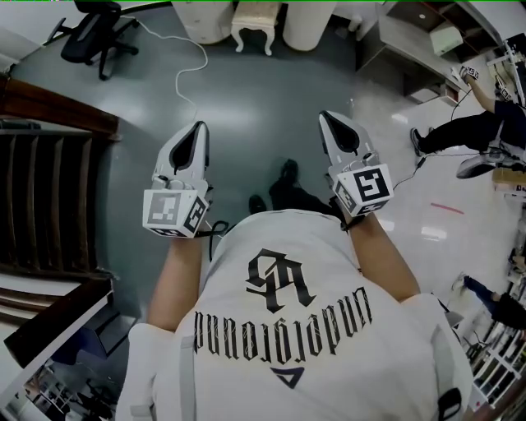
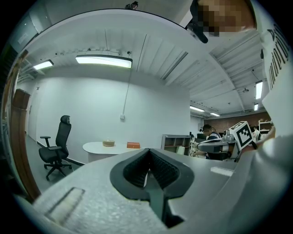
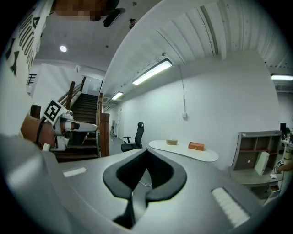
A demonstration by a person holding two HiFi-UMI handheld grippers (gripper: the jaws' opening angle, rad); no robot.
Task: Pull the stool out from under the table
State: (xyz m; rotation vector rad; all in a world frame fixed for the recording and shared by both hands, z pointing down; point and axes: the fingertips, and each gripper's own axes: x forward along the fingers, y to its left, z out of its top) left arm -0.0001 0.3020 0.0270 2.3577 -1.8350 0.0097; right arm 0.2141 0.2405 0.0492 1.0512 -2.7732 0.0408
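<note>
A cream stool (image 1: 255, 20) with curved legs stands far ahead on the grey floor, between the white bases of the table (image 1: 312, 25). The same white table (image 2: 98, 149) (image 3: 201, 155) shows in both gripper views; the stool is not visible there. My left gripper (image 1: 196, 127) (image 2: 149, 151) and right gripper (image 1: 329, 117) (image 3: 145, 153) are held side by side in front of the person, well short of the stool. Both are shut with nothing between their jaws.
A black office chair (image 1: 94, 33) (image 2: 57, 146) stands left of the table, and a white cable (image 1: 185, 74) runs across the floor. A dark wooden staircase (image 1: 41, 189) lies to the left. A shelf unit (image 3: 256, 155) and a seated person (image 1: 468, 131) are to the right.
</note>
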